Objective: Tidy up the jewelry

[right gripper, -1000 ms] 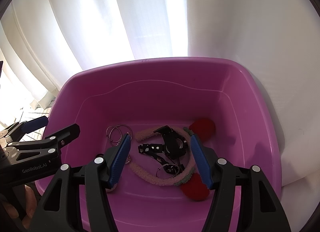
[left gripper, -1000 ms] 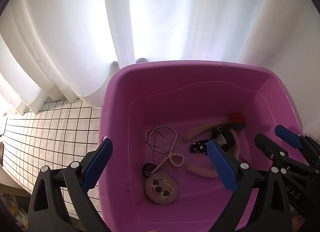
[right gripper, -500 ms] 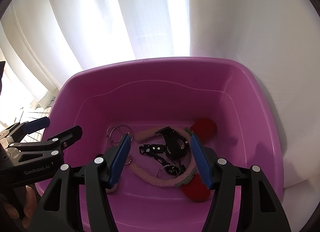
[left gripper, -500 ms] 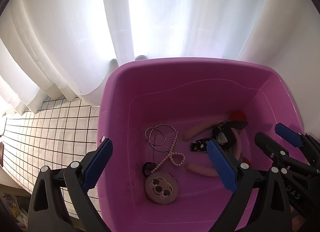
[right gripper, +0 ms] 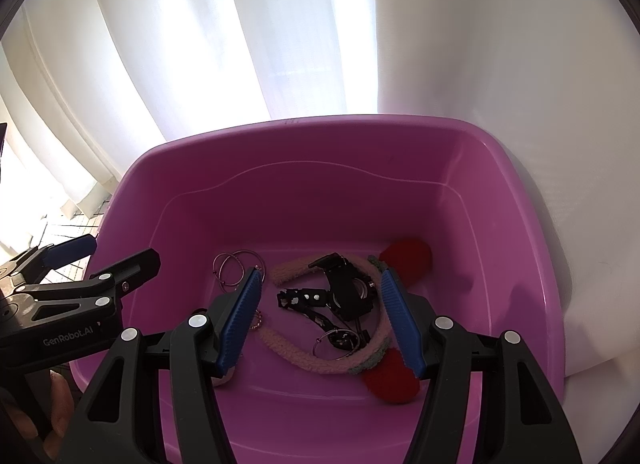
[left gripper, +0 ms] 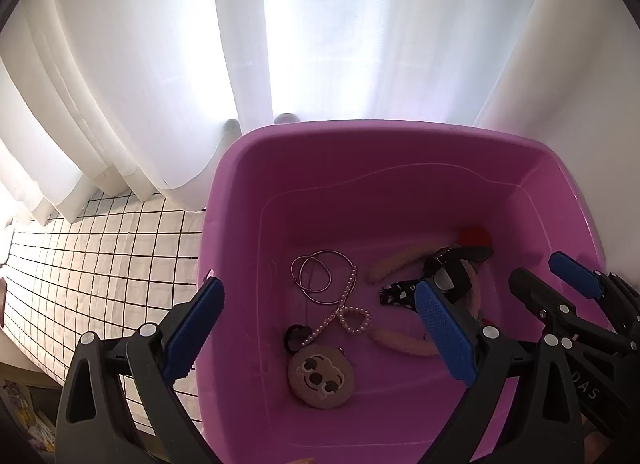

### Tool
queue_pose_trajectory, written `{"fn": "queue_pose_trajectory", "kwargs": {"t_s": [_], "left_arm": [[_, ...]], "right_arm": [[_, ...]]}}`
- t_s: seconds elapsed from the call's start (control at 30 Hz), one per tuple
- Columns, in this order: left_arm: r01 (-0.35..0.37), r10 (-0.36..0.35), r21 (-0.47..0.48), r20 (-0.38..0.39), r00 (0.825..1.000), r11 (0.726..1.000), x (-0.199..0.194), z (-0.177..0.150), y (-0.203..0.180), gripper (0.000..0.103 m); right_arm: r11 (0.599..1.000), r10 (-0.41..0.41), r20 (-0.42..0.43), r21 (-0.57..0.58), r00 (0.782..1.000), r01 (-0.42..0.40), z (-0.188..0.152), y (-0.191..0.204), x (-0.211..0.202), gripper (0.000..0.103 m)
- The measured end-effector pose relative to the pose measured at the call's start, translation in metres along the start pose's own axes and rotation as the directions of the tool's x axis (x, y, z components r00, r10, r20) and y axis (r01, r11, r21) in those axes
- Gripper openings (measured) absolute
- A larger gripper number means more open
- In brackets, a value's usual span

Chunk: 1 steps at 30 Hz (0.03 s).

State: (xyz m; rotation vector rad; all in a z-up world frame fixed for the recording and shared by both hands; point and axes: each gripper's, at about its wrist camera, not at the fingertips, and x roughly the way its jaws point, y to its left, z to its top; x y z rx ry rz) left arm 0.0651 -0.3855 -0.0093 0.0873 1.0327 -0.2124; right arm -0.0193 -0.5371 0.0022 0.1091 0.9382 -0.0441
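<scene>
A purple plastic tub holds the jewelry. In the left wrist view I see silver hoops, a pearl strand, a round sloth-face charm, a fuzzy headband and a black watch. In the right wrist view the watch, the headband with red ear pads and the hoops lie on the tub floor. My left gripper and right gripper are both open and empty above the tub.
White curtains hang right behind the tub. A white cloth with a black grid covers the table to the left. A white wall stands to the right of the tub.
Both grippers have risen slightly and pulled back a little; the tub sits a bit lower in view. Nothing in the tub has moved.
</scene>
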Motion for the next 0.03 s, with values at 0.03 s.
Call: {"fn": "queue_pose_trajectory", "kwargs": {"t_s": [0.03], "left_arm": [[0.002,-0.002,-0.001,-0.001,1.0,1.0,-0.0003,-0.0002,0.0001,0.095]], "right_arm": [[1.0,0.002,-0.001,-0.001,1.0,-0.002,-0.0001,-0.0003,0.0002,0.06]]}}
